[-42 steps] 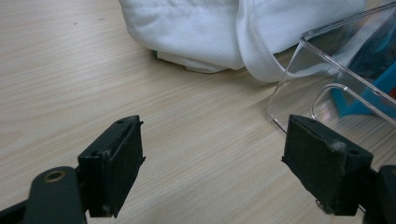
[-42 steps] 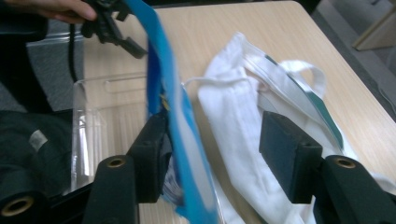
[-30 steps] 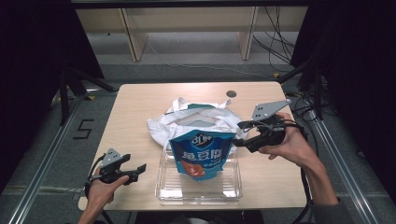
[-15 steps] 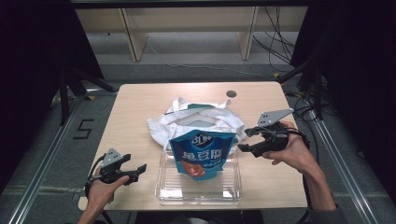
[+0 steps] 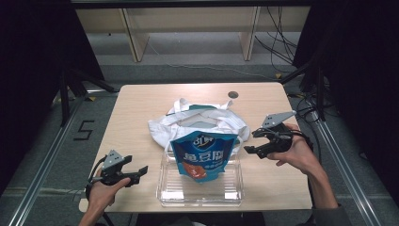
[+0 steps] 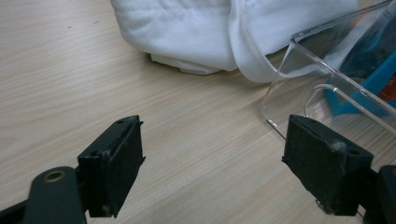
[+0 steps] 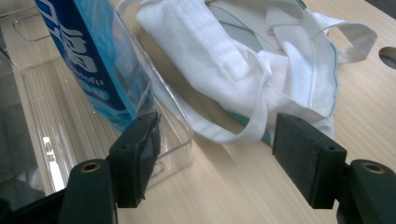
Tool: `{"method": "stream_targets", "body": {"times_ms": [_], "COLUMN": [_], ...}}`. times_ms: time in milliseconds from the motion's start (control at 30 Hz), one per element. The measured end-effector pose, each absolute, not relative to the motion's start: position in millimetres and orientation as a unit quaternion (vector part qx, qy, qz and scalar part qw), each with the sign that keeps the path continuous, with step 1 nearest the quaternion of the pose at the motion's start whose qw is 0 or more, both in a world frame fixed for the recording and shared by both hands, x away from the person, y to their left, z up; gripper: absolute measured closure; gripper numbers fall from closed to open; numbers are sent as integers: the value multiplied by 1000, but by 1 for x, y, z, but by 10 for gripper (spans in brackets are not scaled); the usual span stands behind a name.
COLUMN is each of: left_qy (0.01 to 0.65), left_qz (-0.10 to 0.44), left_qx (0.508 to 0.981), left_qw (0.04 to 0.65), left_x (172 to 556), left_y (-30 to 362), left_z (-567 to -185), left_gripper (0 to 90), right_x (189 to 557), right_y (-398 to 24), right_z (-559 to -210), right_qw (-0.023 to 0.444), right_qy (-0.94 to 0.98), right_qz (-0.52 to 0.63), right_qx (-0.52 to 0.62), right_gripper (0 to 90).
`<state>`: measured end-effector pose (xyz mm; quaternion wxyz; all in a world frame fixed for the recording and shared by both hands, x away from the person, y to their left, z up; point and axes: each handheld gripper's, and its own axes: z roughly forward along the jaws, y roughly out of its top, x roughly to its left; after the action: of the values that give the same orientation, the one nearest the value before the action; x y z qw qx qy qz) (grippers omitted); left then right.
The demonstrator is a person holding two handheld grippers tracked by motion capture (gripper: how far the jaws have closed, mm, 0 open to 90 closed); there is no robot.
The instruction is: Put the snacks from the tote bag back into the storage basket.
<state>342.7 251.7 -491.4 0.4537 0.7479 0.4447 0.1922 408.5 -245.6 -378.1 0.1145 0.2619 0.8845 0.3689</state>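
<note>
Table (image 5: 141, 108) — light wood, with a round hole near its far right edge.

Tote (image 5: 197, 123) — white cloth, crumpled at mid-table, straps loose, a teal edge showing; it touches the far side of the bin.

Bin (image 5: 201, 190) — clear plastic, at the near edge of the table, just in front of the tote.

Pouch (image 5: 203, 154) — blue snack pack with a red picture, standing upright in the bin, leaning on its far wall, free of both tools.

Right gripper (image 5: 256, 142) — held to the right of the bin, aimed at pouch and tote; jaws spread and just opening further, with nothing between them. Its own view shows the bin's corner (image 7: 177, 135) and a tote strap (image 7: 254, 116) ahead.

Left gripper (image 5: 137, 173) — low at the near left of the table, just beside the bin; jaws spread wide over bare wood, empty.
</note>
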Motion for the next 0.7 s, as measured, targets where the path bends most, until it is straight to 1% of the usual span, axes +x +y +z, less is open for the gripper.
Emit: {"method": "stream_targets", "body": {"times_ms": [133, 300, 567, 633, 700], "left_qy": [441, 443, 430, 428, 433], "left_qz": [200, 195, 197, 195, 192], "left_qx": [752, 751, 759, 760, 757], "left_qw": [448, 449, 448, 449, 450], "left_x": [342, 342, 343, 343, 343], "left_y": [253, 251, 250, 249, 248], "left_z": [-491, -492, -491, -491, -492], "left_gripper": [192, 192, 192, 192, 192], "right_x": [410, 413, 410, 410, 409], "right_y": [-249, -252, -256, -256, -256], "right_z": [-379, -380, -385, -388, -388], "right_qw": [107, 118, 110, 117, 107], "right_qy": [888, 885, 888, 885, 888], "right_qz": [359, 363, 344, 350, 339], "right_qx": [268, 266, 285, 285, 292], "right_gripper": [324, 311, 289, 283, 277]}}
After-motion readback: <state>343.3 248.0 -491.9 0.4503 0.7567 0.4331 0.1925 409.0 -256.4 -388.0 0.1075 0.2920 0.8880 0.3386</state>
